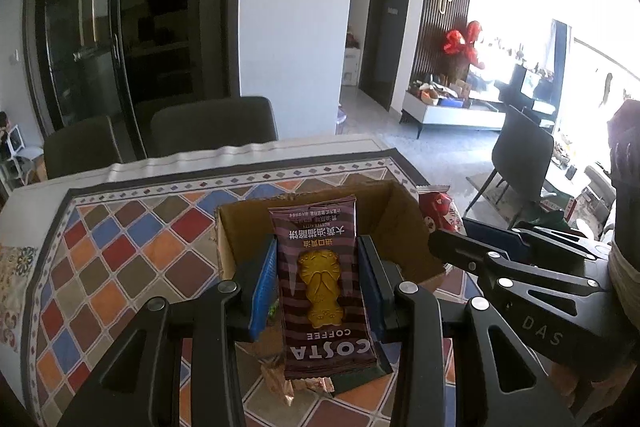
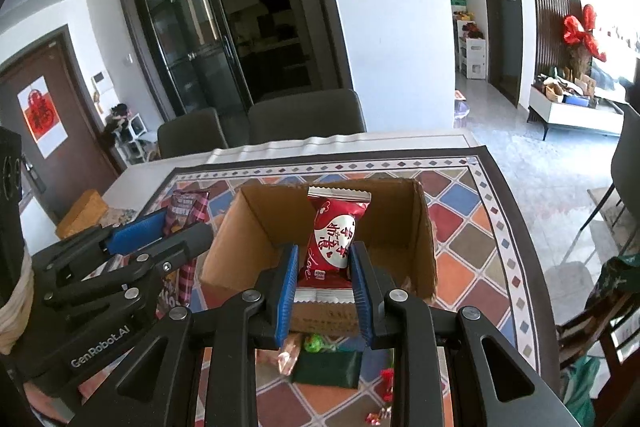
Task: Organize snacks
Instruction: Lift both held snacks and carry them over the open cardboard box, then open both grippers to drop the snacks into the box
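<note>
My left gripper [image 1: 318,283] is shut on a purple striped Costa biscuit packet [image 1: 320,283], held above the near side of an open cardboard box [image 1: 404,223]. My right gripper [image 2: 325,279] is shut on a red and white snack packet [image 2: 334,239], held over the near wall of the same cardboard box [image 2: 256,227]. Each gripper shows in the other's view: the right gripper [image 1: 464,247] with its red packet [image 1: 438,211] at the right, the left gripper [image 2: 160,231] with its purple packet [image 2: 186,211] at the left. Loose sweets [image 2: 316,343] and a dark green packet [image 2: 328,367] lie on the cloth below.
The box stands on a table under a patchwork-pattern cloth [image 1: 120,251]. Two dark chairs [image 1: 212,127] stand at the far side of the table, another chair [image 1: 520,151] at the right. A small brown box [image 2: 82,211] lies at the table's left.
</note>
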`<state>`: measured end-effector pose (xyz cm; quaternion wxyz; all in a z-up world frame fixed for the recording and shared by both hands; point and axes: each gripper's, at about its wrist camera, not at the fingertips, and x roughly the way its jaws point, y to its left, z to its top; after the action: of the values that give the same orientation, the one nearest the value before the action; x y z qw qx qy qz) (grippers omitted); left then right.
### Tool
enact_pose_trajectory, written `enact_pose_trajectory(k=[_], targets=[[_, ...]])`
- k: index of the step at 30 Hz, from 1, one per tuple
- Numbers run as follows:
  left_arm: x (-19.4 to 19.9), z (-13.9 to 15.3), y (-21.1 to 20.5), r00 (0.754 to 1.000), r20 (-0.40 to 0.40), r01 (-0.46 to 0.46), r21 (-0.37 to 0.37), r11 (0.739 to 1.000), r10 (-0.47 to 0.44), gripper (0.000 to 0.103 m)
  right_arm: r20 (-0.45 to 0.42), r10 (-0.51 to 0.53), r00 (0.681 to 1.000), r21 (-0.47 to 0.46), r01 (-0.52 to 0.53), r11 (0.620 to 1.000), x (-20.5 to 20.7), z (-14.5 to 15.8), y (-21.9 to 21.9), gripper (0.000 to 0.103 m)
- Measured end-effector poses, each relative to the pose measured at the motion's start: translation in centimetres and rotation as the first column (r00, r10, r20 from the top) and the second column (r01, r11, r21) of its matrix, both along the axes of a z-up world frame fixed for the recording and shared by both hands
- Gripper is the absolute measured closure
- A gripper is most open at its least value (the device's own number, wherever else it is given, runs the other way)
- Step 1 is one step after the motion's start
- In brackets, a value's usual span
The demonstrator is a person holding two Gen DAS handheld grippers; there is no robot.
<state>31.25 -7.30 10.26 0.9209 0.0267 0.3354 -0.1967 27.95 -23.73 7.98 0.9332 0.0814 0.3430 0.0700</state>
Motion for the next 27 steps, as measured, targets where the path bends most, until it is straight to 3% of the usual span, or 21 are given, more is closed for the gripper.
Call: enact_pose_trajectory(k=[8,19,23,27], targets=[[4.3,-2.5,-0.1,0.995,-0.097,0.018,-0.008,1.000,-0.019,0.065,-0.074,0.001,0.997,-0.025,-0.002,1.000,3.3,-1.7,0.7,0.075],[7.9,-6.1,-1.4,0.987,-0.159,0.022,0.063,0.998,-0.011,0.060,-0.143,-0.025,0.989,-0.038,0.020,0.999,6.0,-4.4,0.8,0.075],[7.4,-5.9,-1.3,0.990,-0.139,0.007,0.077,0.997,0.004,0.051,-0.146,-0.056,0.988,-0.049,0.049,0.998,6.3,-4.7,0.4,0.075],[6.1,-5.2,-0.8,0.994,-0.111,-0.005,0.071,0.997,0.012,0.050,-0.150,-0.072,0.986,-0.043,0.067,0.997,5.9,-4.8,-0.2,0.071]])
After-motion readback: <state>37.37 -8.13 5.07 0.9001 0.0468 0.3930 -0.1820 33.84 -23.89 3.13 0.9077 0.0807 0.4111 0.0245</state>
